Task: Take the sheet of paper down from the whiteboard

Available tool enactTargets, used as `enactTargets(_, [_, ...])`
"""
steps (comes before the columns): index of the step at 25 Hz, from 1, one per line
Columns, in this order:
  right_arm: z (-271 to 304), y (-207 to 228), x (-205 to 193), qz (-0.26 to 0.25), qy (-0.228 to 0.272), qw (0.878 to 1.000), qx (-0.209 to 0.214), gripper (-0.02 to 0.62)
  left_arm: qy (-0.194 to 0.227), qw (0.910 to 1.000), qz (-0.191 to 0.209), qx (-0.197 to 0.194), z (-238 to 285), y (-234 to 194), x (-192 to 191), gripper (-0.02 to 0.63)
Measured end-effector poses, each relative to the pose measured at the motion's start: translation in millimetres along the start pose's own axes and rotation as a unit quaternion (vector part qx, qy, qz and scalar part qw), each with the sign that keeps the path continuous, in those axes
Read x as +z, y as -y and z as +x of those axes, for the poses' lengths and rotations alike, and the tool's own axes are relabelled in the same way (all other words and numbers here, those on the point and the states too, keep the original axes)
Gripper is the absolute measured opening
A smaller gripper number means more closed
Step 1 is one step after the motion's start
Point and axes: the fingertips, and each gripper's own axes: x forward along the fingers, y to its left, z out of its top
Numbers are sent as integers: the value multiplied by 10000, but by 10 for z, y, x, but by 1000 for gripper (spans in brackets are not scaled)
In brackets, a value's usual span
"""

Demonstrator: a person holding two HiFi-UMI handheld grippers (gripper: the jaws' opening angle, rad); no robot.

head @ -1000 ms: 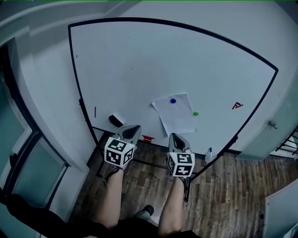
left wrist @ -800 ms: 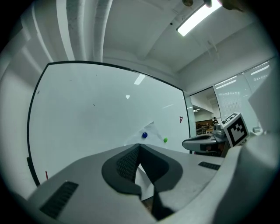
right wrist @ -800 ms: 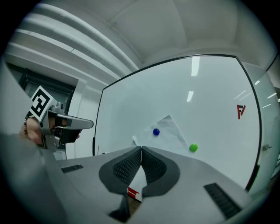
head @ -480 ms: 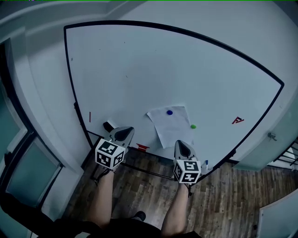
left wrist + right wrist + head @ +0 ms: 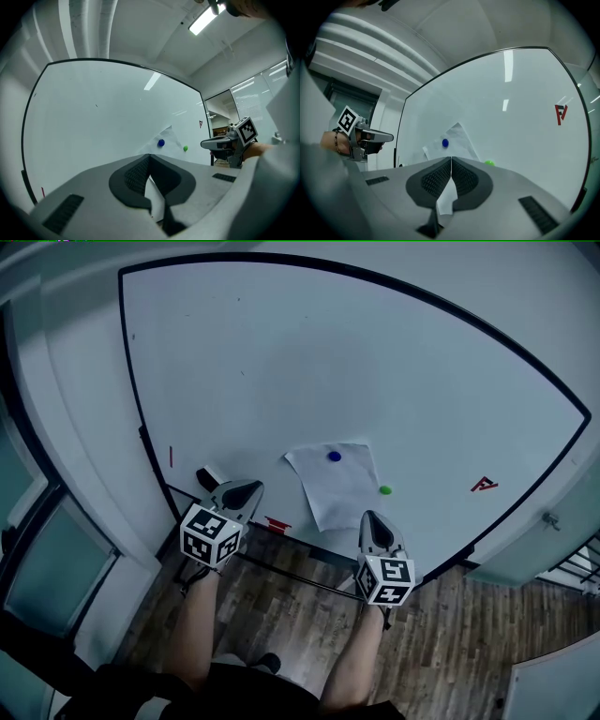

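A white sheet of paper hangs tilted on the whiteboard, pinned by a blue magnet. A green magnet sits on the board just off the sheet's right edge. My left gripper is shut and empty, down and to the left of the sheet, a little short of the board. My right gripper is shut and empty, just below the sheet's lower right corner. The paper with the blue magnet lies ahead in the left gripper view, and the paper shows above the shut jaws in the right gripper view.
An eraser and a red marker lie on the board's tray at the lower left. A red mark is on the board at the right. A spray bottle stood by the board's foot earlier. Wooden floor lies below; a wall and glass panel stand at the left.
Both grippers have moved apart and slightly toward the board; the right one has shifted right, below the sheet's lower right corner. The head view has drifted so the board sits higher.
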Motion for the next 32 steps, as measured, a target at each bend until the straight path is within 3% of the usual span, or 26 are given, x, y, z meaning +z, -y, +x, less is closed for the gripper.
enactTargets(14, [125, 279, -42, 95, 0, 9998, -170, 23, 5, 10000, 35, -34, 406, -137, 21, 18])
enactTargets(25, [534, 118, 59, 102, 27, 9987, -500, 23, -184, 9986, 45, -498, 806, -480, -71, 20])
enactTargets(32, [786, -72, 65, 43, -91, 9980, -618, 23, -278, 9934, -75, -1109, 994, -496, -231, 20])
